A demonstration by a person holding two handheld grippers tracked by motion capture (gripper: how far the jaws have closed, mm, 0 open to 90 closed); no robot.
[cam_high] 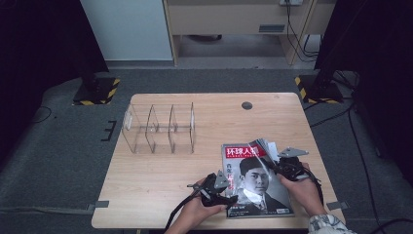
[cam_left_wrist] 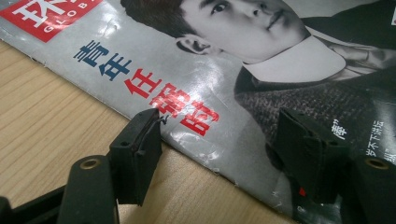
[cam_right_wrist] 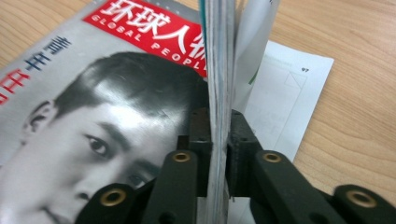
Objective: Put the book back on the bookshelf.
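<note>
Right gripper (cam_right_wrist: 218,140) jaws clamp magazine (cam_high: 255,183) pages, surface's near right corner; left gripper (cam_left_wrist: 224,154) jaws open. Lift hard: you tear pages.

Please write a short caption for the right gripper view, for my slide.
Right gripper shut on the lifted page edges of a magazine lying on the wooden table.

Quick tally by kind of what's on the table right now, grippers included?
Magazine, right edge lifted: 1
Clear acrylic divider rack: 1
Handheld grippers: 2, the left gripper open at the magazine's spine edge, the right gripper shut on the magazine's lifted pages
Loose white sheet under the magazine: 1
Total: 5
</note>
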